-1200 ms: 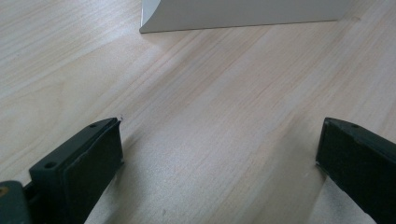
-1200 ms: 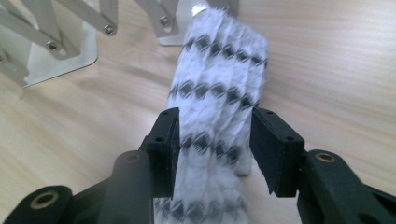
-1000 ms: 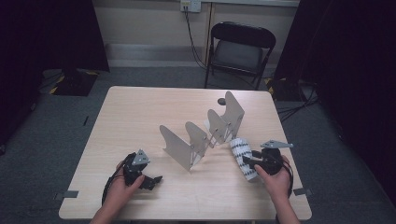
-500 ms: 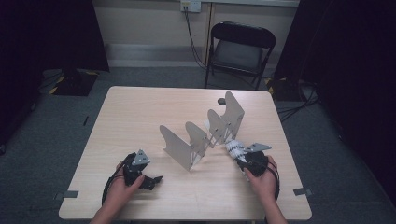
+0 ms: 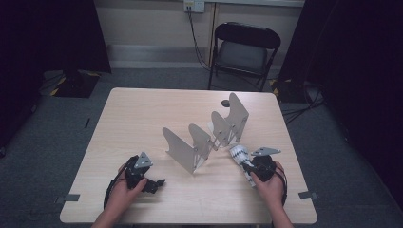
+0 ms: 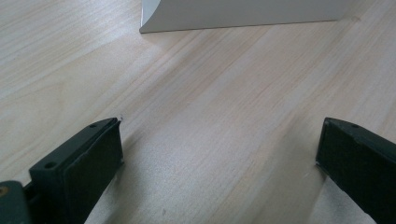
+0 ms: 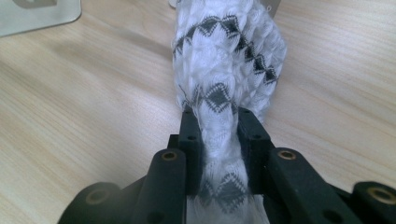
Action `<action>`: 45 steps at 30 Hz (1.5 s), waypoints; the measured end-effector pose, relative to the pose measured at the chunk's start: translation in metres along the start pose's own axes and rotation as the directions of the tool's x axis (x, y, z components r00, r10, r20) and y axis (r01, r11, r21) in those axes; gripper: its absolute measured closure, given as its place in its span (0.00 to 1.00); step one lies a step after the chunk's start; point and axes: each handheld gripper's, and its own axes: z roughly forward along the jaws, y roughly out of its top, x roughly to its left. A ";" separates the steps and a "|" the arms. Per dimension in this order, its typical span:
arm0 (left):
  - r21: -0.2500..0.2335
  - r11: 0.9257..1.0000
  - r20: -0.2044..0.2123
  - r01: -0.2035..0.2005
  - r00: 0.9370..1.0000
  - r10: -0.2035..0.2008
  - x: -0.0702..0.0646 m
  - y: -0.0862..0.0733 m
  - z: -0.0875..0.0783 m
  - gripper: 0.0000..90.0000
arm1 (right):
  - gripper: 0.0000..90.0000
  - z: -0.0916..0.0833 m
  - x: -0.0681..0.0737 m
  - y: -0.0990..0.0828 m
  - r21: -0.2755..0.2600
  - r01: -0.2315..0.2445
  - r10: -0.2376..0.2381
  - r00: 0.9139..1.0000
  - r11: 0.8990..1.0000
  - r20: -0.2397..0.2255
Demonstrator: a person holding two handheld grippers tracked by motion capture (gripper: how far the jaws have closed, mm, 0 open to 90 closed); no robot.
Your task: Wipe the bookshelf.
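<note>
The right gripper (image 5: 241,156) is clenched on a white knitted cloth with grey zigzag bands (image 5: 239,153); its jaws have just been closing, and in the right gripper view the cloth (image 7: 223,70) is squeezed thin between the two black pads and bulges out beyond them. In the high view the gripper lies low over the near right part of the tabletop (image 5: 142,118), held by the person's right hand (image 5: 267,183), and it points toward the far left. The cloth sits at its tip, just beside the near end of the grey metal rack of upright plates (image 5: 204,137); whether cloth and rack touch cannot be told. The rack runs in a slanted line from the near middle of the tabletop to the far right.

The left gripper (image 5: 156,183) rests on the near left of the tabletop in the person's left hand (image 5: 124,190). Its jaws stand wide apart and released, with bare wood between them in the left gripper view (image 6: 219,140). The rack's pale base (image 6: 243,14) lies beyond them, apart.
</note>
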 end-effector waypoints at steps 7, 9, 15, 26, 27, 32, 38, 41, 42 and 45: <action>0.000 1.000 0.000 0.001 1.000 -0.001 0.000 0.000 0.000 0.00 | 0.85 -0.010 -0.008 0.001 -0.019 -0.061 0.061 0.998 0.998 -0.021; 0.000 1.000 -0.001 0.001 1.000 -0.001 0.000 0.000 0.000 0.00 | 0.85 -0.014 -0.011 0.003 -0.025 -0.066 0.066 0.998 0.997 -0.019; 0.000 1.000 0.000 0.000 1.000 0.000 0.000 0.000 0.000 0.00 | 0.85 -0.037 -0.019 0.016 -0.071 -0.104 0.104 0.995 0.992 -0.005; 0.002 1.000 -0.001 -0.002 1.000 0.002 0.000 0.000 0.000 0.00 | 0.85 -0.078 -0.031 0.058 -0.183 -0.096 0.106 0.993 0.978 0.050; 0.002 1.000 -0.001 -0.003 1.000 0.003 0.000 0.000 0.000 0.00 | 0.85 -0.081 -0.031 0.062 -0.190 -0.094 0.106 0.993 0.977 0.053; 0.003 1.000 -0.001 -0.004 1.000 0.004 0.000 0.000 0.000 0.00 | 0.85 -0.086 -0.026 0.079 -0.231 -0.079 0.093 0.994 0.970 0.052; 0.002 1.000 -0.001 -0.003 1.000 0.003 0.000 0.000 0.000 0.00 | 0.85 -0.070 -0.016 0.085 -0.216 -0.057 0.064 0.998 0.975 0.023; 0.002 1.000 -0.001 -0.003 1.000 0.003 0.000 0.000 0.000 0.00 | 0.85 -0.059 -0.009 0.081 -0.199 -0.049 0.050 0.999 0.979 0.001; 0.002 1.000 -0.001 -0.003 1.000 0.003 0.000 0.000 0.000 0.00 | 0.85 -0.055 -0.007 0.080 -0.195 -0.049 0.048 0.999 0.980 -0.008; 0.002 1.000 -0.001 -0.002 1.000 0.002 0.000 0.000 0.000 0.00 | 0.85 -0.045 -0.001 0.075 -0.174 -0.034 0.032 0.999 0.984 -0.015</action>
